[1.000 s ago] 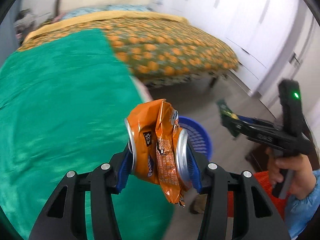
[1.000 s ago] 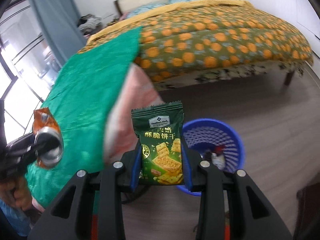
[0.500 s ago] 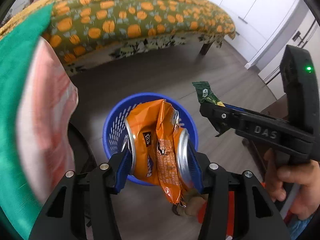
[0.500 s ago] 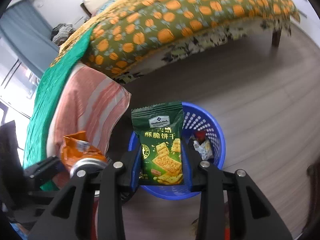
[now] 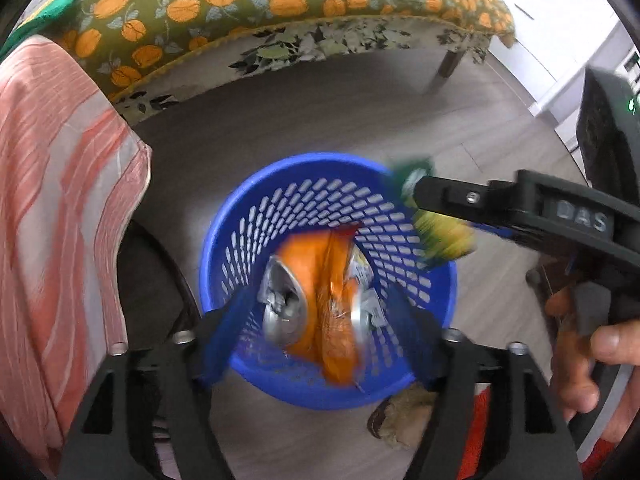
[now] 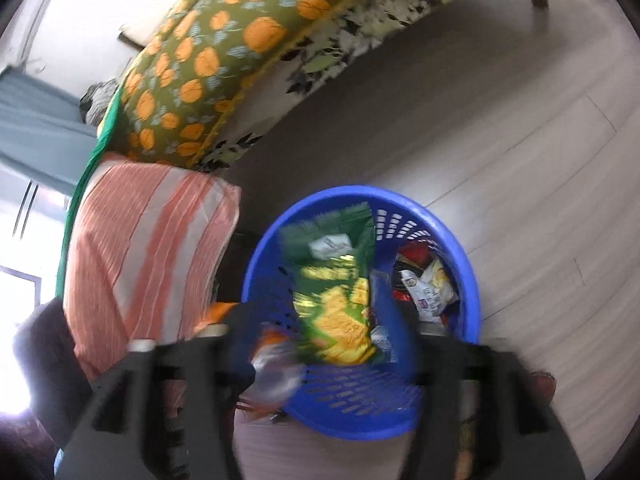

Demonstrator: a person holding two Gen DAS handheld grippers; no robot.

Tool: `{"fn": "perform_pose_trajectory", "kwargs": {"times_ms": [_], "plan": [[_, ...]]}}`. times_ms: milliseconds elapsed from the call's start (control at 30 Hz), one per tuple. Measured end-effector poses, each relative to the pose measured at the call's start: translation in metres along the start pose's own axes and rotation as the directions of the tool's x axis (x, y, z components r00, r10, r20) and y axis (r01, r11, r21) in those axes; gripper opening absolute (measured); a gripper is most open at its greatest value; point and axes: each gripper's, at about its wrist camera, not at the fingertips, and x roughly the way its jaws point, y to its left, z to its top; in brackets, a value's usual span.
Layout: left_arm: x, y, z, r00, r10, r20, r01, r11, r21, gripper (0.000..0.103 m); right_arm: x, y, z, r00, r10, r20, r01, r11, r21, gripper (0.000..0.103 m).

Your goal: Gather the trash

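Two grippers point down over a blue basket [image 5: 224, 240] on the floor [image 5: 320, 120] by the bed [image 5: 280, 4]. On the left gripper [image 5: 320, 320] the jaws are opening, and the crushed orange can [image 5: 316, 300] sits between them, over the basket, with gaps on both sides. On the right gripper [image 6: 320, 344] the jaws are opening too; the green snack bag [image 6: 332, 288] is blurry between them, touching neither, above the basket. More wrappers [image 6: 424, 280] lie inside.
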Motion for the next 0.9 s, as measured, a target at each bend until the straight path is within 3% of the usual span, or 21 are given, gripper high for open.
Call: {"fn": "perform_pose_trajectory", "kwargs": {"times_ms": [67, 233, 300, 467, 567, 667, 800, 900], "plan": [[-0.008, 0.005, 0.001, 0.999, 0.01, 0.041, -0.008, 0.999, -0.038, 0.085, -0.008, -0.007, 0.003, 0.999, -0.009, 0.031, 0.008, 1.0, 0.021, 0.082], [-0.044, 0.007, -0.005, 0.991, 0.0, 0.133, 0.013, 0.995, -0.096, 0.086, -0.043, -0.01, 0.005, 0.993, -0.039, 0.109, 0.033, 0.998, 0.052, 0.093], [-0.071, 0.003, -0.015, 0.979, 0.009, 0.203, 0.012, 0.995, -0.103, 0.091, -0.059, -0.004, 0.002, 0.989, -0.067, 0.133, 0.063, 0.997, 0.036, 0.098], [-0.129, -0.016, -0.044, 0.945, 0.049, 0.323, -0.03, 0.997, -0.065, 0.098, -0.102, 0.026, -0.016, 0.968, -0.161, 0.191, 0.172, 0.984, -0.043, 0.098], [-0.152, -0.024, -0.061, 0.939, 0.02, 0.343, -0.007, 0.999, -0.04, 0.098, -0.129, 0.047, -0.037, 0.947, -0.204, 0.247, 0.238, 0.964, -0.119, 0.098], [-0.166, -0.031, -0.077, 0.941, 0.003, 0.337, 0.004, 1.0, -0.021, 0.098, -0.154, 0.066, -0.064, 0.94, -0.179, 0.29, 0.242, 0.949, -0.199, 0.098], [-0.176, -0.038, -0.094, 0.933, 0.06, 0.355, -0.064, 0.998, 0.0, 0.098, -0.18, 0.081, -0.102, 0.906, -0.202, 0.372, 0.307, 0.919, -0.249, 0.098], [-0.18, -0.038, -0.103, 0.928, 0.072, 0.366, -0.081, 0.997, 0.011, 0.098, -0.184, 0.084, -0.12, 0.896, -0.221, 0.384, 0.338, 0.901, -0.271, 0.098]]}}
